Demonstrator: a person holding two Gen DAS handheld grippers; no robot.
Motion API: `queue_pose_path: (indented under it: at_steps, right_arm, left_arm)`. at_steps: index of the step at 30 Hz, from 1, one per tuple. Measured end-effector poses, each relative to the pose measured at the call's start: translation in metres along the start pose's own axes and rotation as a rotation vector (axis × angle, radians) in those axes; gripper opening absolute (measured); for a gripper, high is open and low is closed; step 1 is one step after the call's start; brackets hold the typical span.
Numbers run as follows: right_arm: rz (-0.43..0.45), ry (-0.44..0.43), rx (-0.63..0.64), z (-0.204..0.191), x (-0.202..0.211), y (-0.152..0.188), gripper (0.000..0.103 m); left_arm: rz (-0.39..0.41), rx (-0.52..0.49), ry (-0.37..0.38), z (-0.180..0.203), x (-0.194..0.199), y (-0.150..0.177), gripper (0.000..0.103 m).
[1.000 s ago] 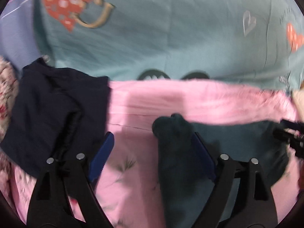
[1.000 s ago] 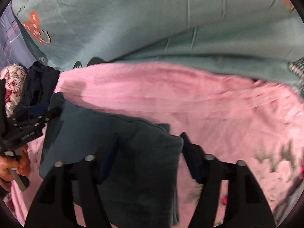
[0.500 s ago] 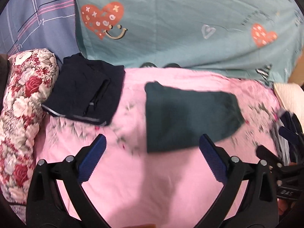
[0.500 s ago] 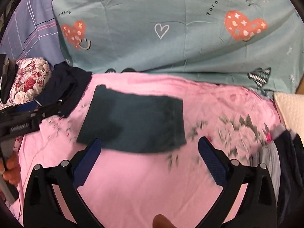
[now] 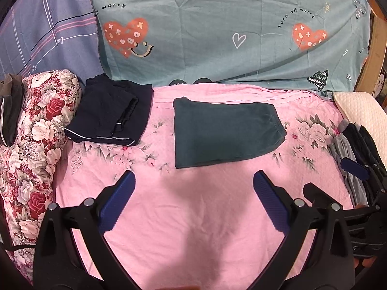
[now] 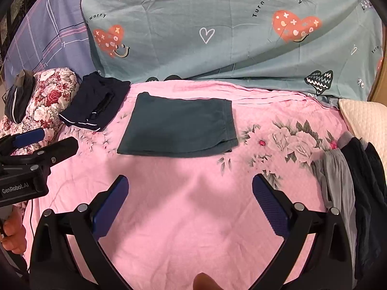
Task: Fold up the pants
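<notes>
A folded pair of dark green pants (image 5: 225,130) (image 6: 179,126) lies flat on the pink floral bed sheet (image 5: 193,217) (image 6: 188,205). My left gripper (image 5: 193,186) hangs open above bare sheet, short of the pants, nothing between its blue pads. My right gripper (image 6: 189,188) is likewise open and empty, back from the pants' near edge. The right gripper's tip (image 5: 338,176) shows at the right of the left wrist view. The left gripper (image 6: 38,142) shows at the left of the right wrist view.
Folded navy pants (image 5: 111,116) (image 6: 96,101) lie left of the green pair, beside a floral pillow (image 5: 36,140) (image 6: 53,91). A pile of grey and dark clothes (image 5: 353,149) (image 6: 350,181) sits at the right edge. A teal heart-print sheet (image 5: 217,36) hangs behind; a cream pillow (image 5: 358,111) at far right.
Both grippers let go of the green pants, opened wide and drew back and up. The folded pants now lie flat on the sheet, farther from both cameras.
</notes>
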State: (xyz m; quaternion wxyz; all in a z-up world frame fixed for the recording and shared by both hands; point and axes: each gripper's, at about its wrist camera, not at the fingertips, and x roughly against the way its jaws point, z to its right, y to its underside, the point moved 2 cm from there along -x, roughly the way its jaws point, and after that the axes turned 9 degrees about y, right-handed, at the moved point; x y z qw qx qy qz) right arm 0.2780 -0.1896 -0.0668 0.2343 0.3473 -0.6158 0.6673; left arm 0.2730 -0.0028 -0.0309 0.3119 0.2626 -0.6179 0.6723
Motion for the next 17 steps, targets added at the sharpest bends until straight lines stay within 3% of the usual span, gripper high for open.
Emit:
queue_pose_path:
  at_steps: [17]
  right_arm:
    - [0.01, 0.012, -0.017, 0.0027, 0.0085, -0.0032, 0.102]
  left_arm:
    - [0.01, 0.003, 0.029, 0.004, 0.0061, -0.005, 0.1]
